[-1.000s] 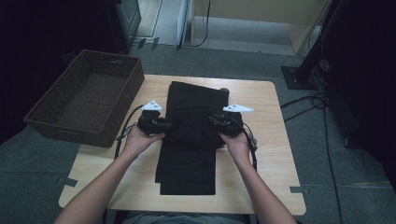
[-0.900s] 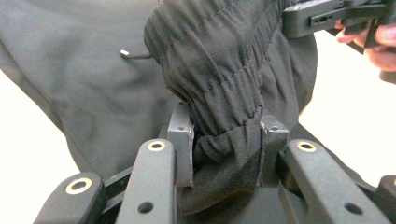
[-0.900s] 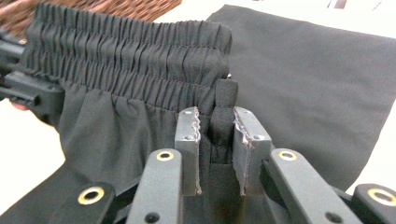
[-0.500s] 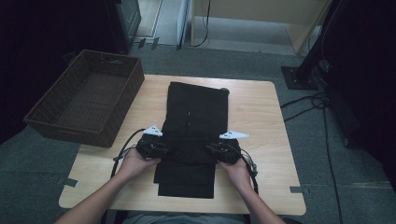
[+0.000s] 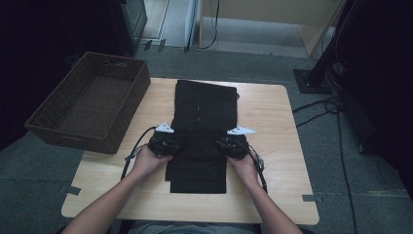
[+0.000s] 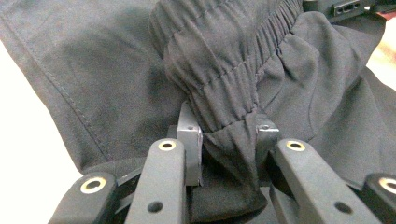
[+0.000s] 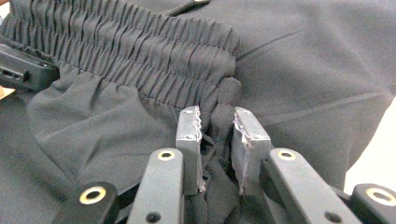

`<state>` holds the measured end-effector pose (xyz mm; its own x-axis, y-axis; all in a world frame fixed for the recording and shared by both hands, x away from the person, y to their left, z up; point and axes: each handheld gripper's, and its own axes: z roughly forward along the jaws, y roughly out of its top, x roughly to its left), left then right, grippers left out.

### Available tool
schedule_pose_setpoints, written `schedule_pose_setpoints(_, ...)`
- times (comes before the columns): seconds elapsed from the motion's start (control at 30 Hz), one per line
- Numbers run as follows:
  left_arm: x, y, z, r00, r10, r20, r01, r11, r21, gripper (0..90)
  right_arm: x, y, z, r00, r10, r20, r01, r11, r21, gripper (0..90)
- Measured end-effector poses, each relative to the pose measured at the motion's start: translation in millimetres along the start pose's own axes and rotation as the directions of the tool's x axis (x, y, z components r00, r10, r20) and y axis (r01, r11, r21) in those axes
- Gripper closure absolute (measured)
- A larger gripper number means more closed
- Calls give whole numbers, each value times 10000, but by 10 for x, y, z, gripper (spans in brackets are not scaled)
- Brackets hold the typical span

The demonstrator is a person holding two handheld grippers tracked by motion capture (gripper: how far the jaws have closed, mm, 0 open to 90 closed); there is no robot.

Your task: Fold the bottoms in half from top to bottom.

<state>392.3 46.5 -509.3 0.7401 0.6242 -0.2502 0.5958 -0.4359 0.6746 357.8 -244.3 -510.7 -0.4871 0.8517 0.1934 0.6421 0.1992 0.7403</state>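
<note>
A black garment (image 5: 204, 109) with an elastic waistband lies lengthwise on the wooden table (image 5: 272, 146). The left gripper (image 5: 171, 146) and right gripper (image 5: 228, 146) sit side by side at its middle, each held by a hand. In the left gripper view, the left gripper (image 6: 227, 140) is shut on a bunched end of the waistband (image 6: 224, 60); its jaws have just been closing on that fabric. In the right gripper view, the right gripper (image 7: 217, 140) pinches a fold just below the gathered waistband (image 7: 140, 60). The waistband is folded over the lower layer of cloth.
A dark wicker basket (image 5: 124, 80) stands at the table's left edge, overhanging it. Bare tabletop lies to the right of the garment. Cables (image 5: 336, 107) and a dark stand base are on the floor to the right.
Both hands have come toward the person and sunk lower, carrying the waistband with them over the garment. The basket has not moved.
</note>
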Motion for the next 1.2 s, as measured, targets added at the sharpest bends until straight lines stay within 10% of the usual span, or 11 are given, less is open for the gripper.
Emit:
schedule_pose_setpoints(0.2, 161, 208, 86, 9974, -725, -34, 725, 9974, -6, 704, -189, 214, 174, 9983, 564, 143, -562, 9983, -132, 720)
schedule_pose_setpoints(0.37, 97, 210, -81, 9960, -739, 502, 752, 9969, -234, 518, -174, 228, 25, 9944, 941, -485, -958, 9948, -348, 639)
schedule_pose_setpoints(0.6, -85, 106, -321, 9905, -627, 1220, 677, 9970, -368, 389, 36, 143, -321, 9951, 197, -973, -262, 9974, -669, 570)
schedule_pose_setpoints(0.87, -295, -143, -460, 9950, -215, 975, 214, 9998, 27, 339, 276, -148, -576, 9927, -527, -1081, 481, 9978, -451, 512)
schedule_pose_setpoints(1.2, -404, -274, -697, 9953, -83, 970, 56, 9996, 283, 318, 323, -187, -889, 9941, -366, -1017, 253, 9935, -1110, 505)
